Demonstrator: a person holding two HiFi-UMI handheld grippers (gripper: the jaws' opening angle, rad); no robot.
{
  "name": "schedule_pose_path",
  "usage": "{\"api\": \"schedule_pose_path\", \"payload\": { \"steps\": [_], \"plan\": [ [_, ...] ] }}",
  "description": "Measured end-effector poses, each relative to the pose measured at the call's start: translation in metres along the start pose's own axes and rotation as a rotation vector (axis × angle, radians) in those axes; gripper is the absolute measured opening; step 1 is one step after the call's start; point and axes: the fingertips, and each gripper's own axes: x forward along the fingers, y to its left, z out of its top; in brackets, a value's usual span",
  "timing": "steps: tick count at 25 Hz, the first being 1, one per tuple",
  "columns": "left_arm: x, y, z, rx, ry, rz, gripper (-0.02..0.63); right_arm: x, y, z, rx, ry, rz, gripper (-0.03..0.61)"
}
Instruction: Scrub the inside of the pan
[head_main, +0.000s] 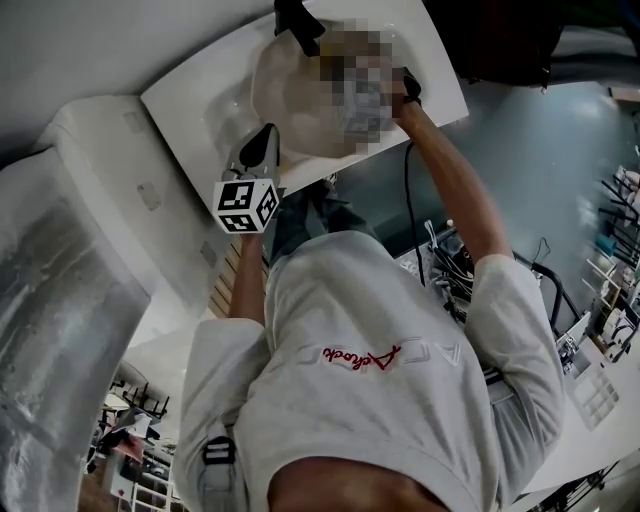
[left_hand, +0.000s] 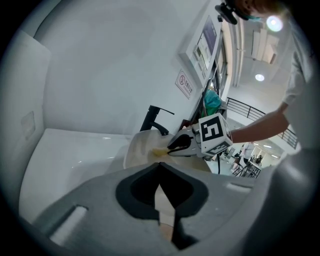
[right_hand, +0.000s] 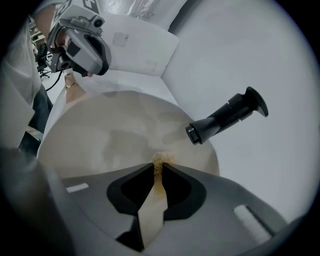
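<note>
A cream pan (head_main: 290, 100) lies in a white sink (head_main: 190, 110) under a black faucet (head_main: 297, 28). My left gripper (head_main: 262, 140), with its marker cube, is at the pan's near rim. In the left gripper view its jaws (left_hand: 160, 164) are shut on a beige edge that looks like the pan's rim (left_hand: 136, 147). My right gripper (right_hand: 157, 164) is shut on a yellow-brown sponge (right_hand: 163, 159), pressed against the pan's inner wall (right_hand: 115, 135). The left gripper view shows that gripper (left_hand: 172, 148) and the sponge (left_hand: 159, 151) inside the pan. In the head view a mosaic patch hides the right gripper's tips (head_main: 408, 88).
The faucet (right_hand: 225, 117) juts over the pan's far right side. The sink's white wall (right_hand: 140, 35) rises behind it. A white cabinet side (head_main: 90, 240) stands at the left. The person's torso (head_main: 380, 380) fills the lower head view. Cables and racks (head_main: 600, 250) are at the right.
</note>
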Motion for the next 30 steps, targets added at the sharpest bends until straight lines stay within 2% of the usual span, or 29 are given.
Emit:
{"api": "schedule_pose_path", "payload": {
  "steps": [9, 23, 30],
  "plan": [
    [0.003, -0.001, -0.002, -0.004, 0.003, -0.008, 0.0, 0.006, 0.022, -0.004, -0.015, 0.015, 0.064, 0.057],
    [0.008, -0.006, -0.001, 0.003, -0.001, -0.022, 0.0, -0.004, 0.085, -0.001, -0.049, 0.021, 0.169, 0.058],
    [0.007, -0.009, -0.001, 0.003, -0.007, -0.03, 0.0, -0.014, 0.126, 0.006, -0.09, 0.031, 0.273, 0.057]
  ]
}}
